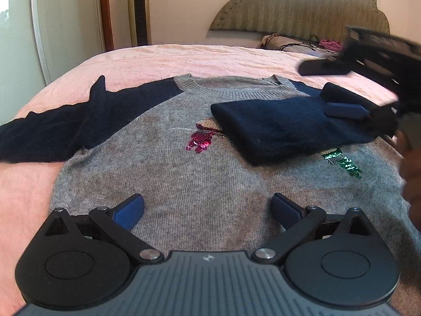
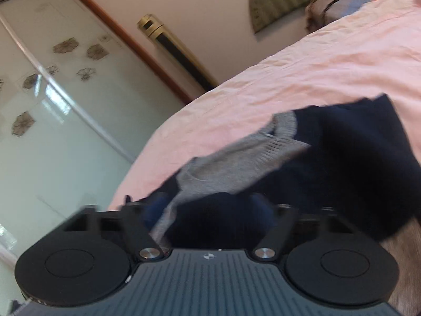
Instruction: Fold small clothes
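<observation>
Sweater [image 1: 184,179], one; claws, two.

A pink bedsheet [image 1: 163,60], padded headboard [image 1: 302,8], tower fan [image 1: 139,10], pillow [image 1: 284,42], and flower-patterned sliding door [image 2: 52,100].

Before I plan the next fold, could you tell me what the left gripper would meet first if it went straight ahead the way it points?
Probably the sweater's grey body: the open left gripper hangs low over it, pointing toward the pink sequin patch. Depth is unclear.
</observation>
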